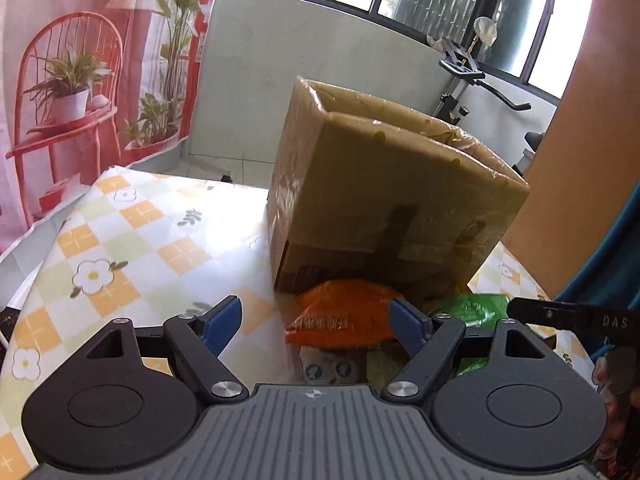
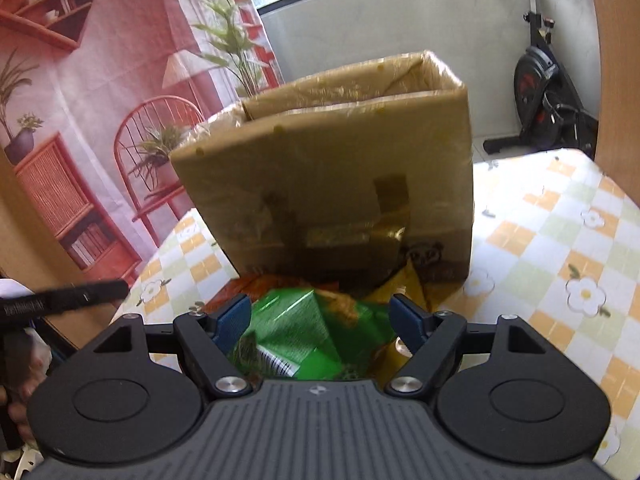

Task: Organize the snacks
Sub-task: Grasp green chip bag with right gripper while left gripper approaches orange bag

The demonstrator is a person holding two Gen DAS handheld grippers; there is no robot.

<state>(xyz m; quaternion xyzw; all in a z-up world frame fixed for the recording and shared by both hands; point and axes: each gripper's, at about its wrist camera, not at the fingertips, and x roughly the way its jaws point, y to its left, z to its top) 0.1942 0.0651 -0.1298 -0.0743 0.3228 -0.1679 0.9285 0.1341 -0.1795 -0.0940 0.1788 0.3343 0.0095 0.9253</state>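
A tall open cardboard box (image 1: 384, 188) wrapped in tape stands on the table; it also shows in the right wrist view (image 2: 340, 168). A pile of snack bags lies against its near side. My left gripper (image 1: 316, 322) is open, its blue pads (image 1: 222, 322) wide apart, above an orange bag (image 1: 340, 312). A white packet (image 1: 324, 368) lies under the orange bag. My right gripper (image 2: 320, 322) is open over a green bag (image 2: 304, 332), with a yellow bag (image 2: 404, 292) beside it. The green bag also shows in the left wrist view (image 1: 472, 308).
The table carries a checked cloth with flowers (image 1: 132, 248), (image 2: 560, 248). A red printed backdrop (image 1: 80, 80) hangs at the left. An exercise bike (image 2: 544, 92) stands beyond the table. A brown panel (image 1: 580, 160) rises at the right.
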